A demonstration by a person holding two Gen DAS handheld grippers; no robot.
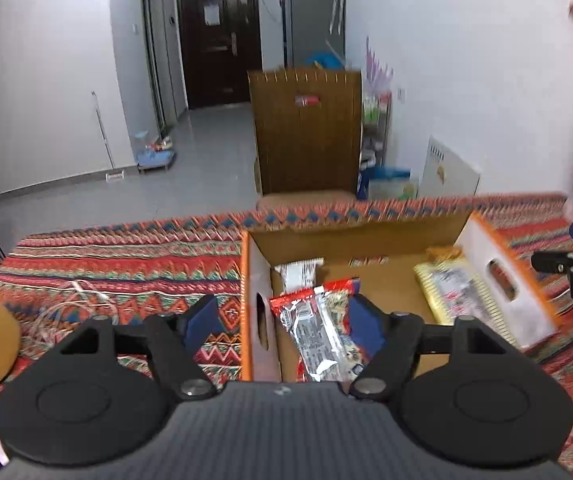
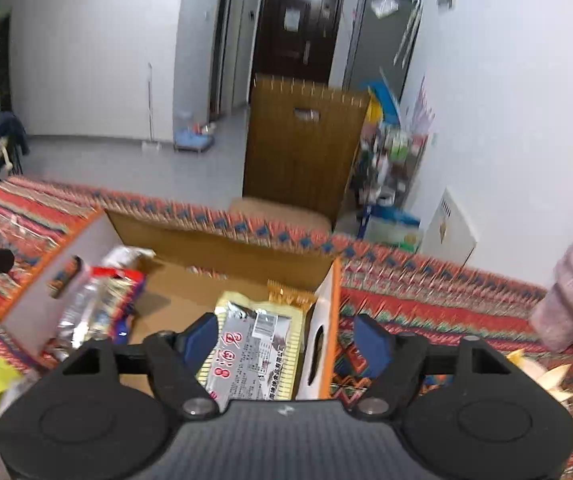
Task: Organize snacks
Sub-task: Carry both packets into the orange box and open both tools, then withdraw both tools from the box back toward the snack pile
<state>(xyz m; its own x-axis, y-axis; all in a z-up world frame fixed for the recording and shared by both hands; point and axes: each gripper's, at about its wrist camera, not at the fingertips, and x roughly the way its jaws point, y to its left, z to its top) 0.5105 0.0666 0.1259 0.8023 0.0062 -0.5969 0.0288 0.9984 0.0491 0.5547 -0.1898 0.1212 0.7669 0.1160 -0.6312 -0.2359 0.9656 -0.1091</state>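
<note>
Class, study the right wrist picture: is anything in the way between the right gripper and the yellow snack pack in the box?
Nothing visible blocks it. The right gripper is open just above the yellow snack pack, which lies uncovered against the cardboard box's right wall.

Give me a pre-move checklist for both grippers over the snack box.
1. Left gripper open, nothing clamped: ok.
2. Right gripper open, nothing clamped: ok.
3. Red packet inside the box: ok.
4. Yellow packet inside the box: ok.
5. Each gripper straddles a box side wall, so a straight descent could hit it: not ok.
6. Snacks remaining outside the box: cannot tell.
</note>
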